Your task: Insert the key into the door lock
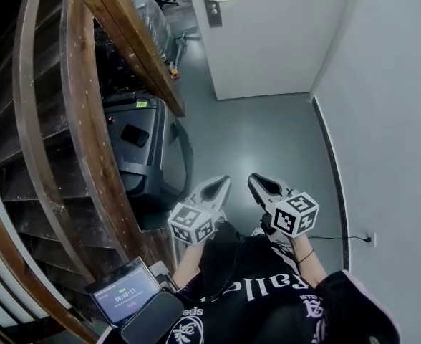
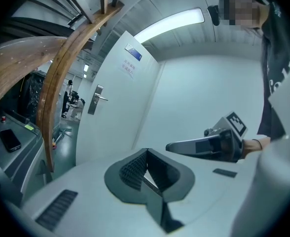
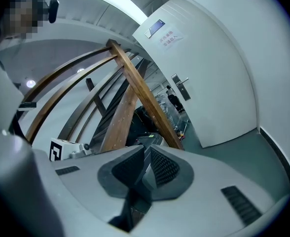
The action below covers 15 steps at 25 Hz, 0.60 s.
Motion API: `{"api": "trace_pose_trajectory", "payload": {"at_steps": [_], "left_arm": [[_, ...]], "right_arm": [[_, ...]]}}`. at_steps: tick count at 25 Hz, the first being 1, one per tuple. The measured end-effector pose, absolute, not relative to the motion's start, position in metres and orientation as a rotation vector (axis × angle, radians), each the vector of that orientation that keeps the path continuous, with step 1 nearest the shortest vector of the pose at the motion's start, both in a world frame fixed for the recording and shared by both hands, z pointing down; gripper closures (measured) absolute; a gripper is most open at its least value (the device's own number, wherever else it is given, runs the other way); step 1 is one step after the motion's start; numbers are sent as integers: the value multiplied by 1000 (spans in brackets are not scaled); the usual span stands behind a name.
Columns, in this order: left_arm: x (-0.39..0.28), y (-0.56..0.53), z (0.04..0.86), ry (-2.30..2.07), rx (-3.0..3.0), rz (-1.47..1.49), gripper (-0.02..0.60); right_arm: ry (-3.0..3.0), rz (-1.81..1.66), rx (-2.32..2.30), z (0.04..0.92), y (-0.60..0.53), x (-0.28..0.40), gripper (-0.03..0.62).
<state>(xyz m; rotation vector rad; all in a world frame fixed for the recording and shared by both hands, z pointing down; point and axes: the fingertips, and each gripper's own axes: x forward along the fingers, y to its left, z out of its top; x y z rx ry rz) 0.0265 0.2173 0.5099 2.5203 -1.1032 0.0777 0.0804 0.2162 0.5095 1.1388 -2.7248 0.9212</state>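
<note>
Left tongs (image 1: 224, 180): grey two-jaw pair with a marker cube, held low in front of the person's dark printed shirt (image 1: 232, 292). The jaws are together and the ribbed pads meet at the tip.
Right tongs (image 1: 254, 178): matching grey pair just right of the left tongs, tips near each other but not touching. The jaws are together and the pads are closed on each other.
Silver metal door lock plate with lever handle (image 1: 211, 0): far, at the left edge of the door, well apart from both tongs.
White flat door (image 1: 282, 41): at the far end of the floor, with a paper notice (image 3: 169, 37) high on its face.
Grey glossy floor (image 1: 268, 142): runs from the tongs to the door.
Curved brown wooden stair rail (image 1: 124, 41): left, running from near to far.
Dark grey machine housing (image 1: 157, 170): left of the tongs, under the rail.
Black flat phone (image 1: 134, 135): lying on top of the housing.
Small screen with a timer readout (image 1: 124, 291): near left.
White wall socket (image 1: 369, 239): low on the right wall, with a thin cable at it.
</note>
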Motion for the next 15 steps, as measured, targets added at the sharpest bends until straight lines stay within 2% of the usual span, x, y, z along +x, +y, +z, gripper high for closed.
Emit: {"api": "trace_pose_trajectory", "payload": {"at_steps": [7,15], "left_arm": [[78,265,526,-1095,2504,99,577],[96,284,524,-1129,2540,126,577]], "right_arm": [[-2715,893,1078,523,262,121,557],[-2737,860,1052,522,279,137,557]]}}
